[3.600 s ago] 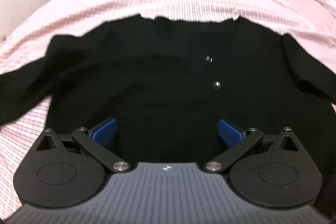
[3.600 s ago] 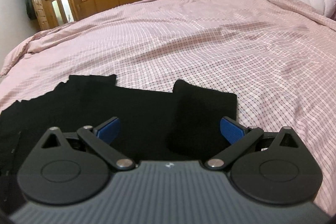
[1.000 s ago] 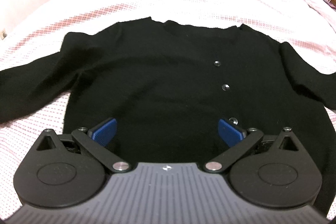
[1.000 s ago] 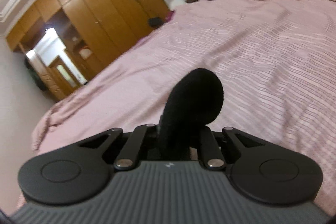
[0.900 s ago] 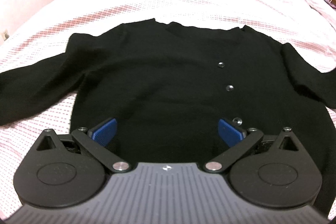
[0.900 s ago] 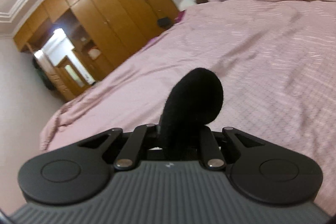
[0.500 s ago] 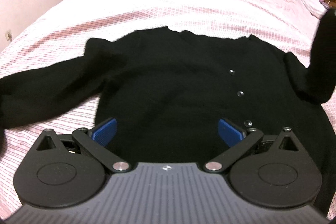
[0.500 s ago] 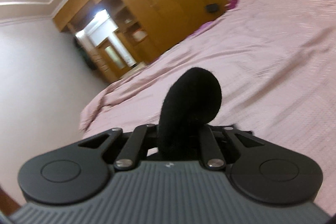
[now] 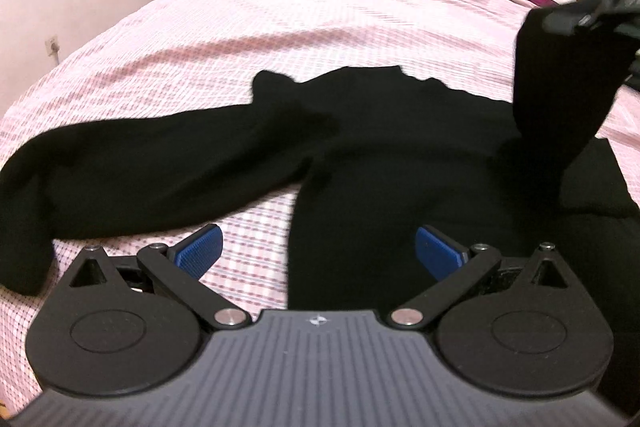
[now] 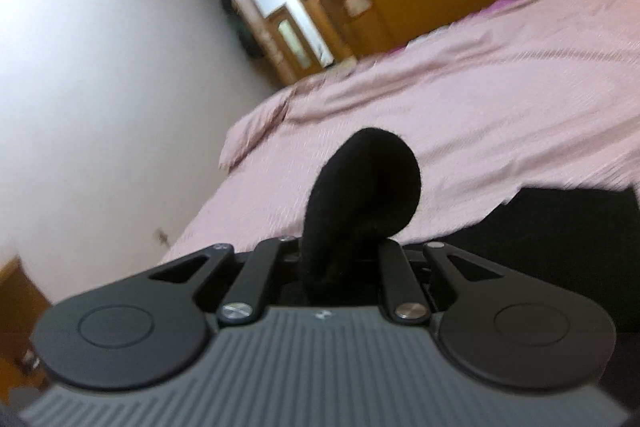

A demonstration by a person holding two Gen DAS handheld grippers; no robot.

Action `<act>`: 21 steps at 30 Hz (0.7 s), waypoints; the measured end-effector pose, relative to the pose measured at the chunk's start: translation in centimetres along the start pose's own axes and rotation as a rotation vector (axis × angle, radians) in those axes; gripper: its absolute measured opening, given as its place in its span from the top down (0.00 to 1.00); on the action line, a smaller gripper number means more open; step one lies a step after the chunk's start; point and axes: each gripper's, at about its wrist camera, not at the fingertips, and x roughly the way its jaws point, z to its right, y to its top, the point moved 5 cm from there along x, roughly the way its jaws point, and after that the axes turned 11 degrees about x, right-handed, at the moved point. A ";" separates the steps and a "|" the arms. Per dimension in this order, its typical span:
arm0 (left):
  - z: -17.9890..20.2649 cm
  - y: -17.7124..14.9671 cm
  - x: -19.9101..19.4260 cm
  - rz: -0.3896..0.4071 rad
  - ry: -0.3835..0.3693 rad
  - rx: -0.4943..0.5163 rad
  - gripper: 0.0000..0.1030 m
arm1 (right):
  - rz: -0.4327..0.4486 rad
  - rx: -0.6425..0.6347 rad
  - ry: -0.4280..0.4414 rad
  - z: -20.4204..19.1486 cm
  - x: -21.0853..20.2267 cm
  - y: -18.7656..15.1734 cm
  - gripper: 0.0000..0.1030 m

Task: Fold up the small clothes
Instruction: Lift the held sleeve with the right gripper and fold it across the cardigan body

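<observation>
We are pinching the right sleeve (image 9: 556,99) of the black knitted cardigan (image 9: 392,163) in our right gripper (image 10: 344,247), lifting it over the body lying leftward on the pink checked bedspread (image 9: 280,39); our left gripper (image 9: 318,247) is hovering, spread, empty.

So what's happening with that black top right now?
Right gripper shut on sleeve, lifted. Left gripper open, empty. Black cardigan flat on bed. Nothing blocking.

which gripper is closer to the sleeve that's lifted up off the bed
Right. The right gripper is shut on the lifted sleeve, its jaws pinching the cuff. The left gripper hangs open over the cardigan's lower edge, apart from that sleeve.
</observation>
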 end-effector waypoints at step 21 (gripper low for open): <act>-2.8 0.1 1.5 0.007 -0.006 -0.081 0.00 | -0.210 -0.115 0.072 -1.2 3.4 -7.7 0.36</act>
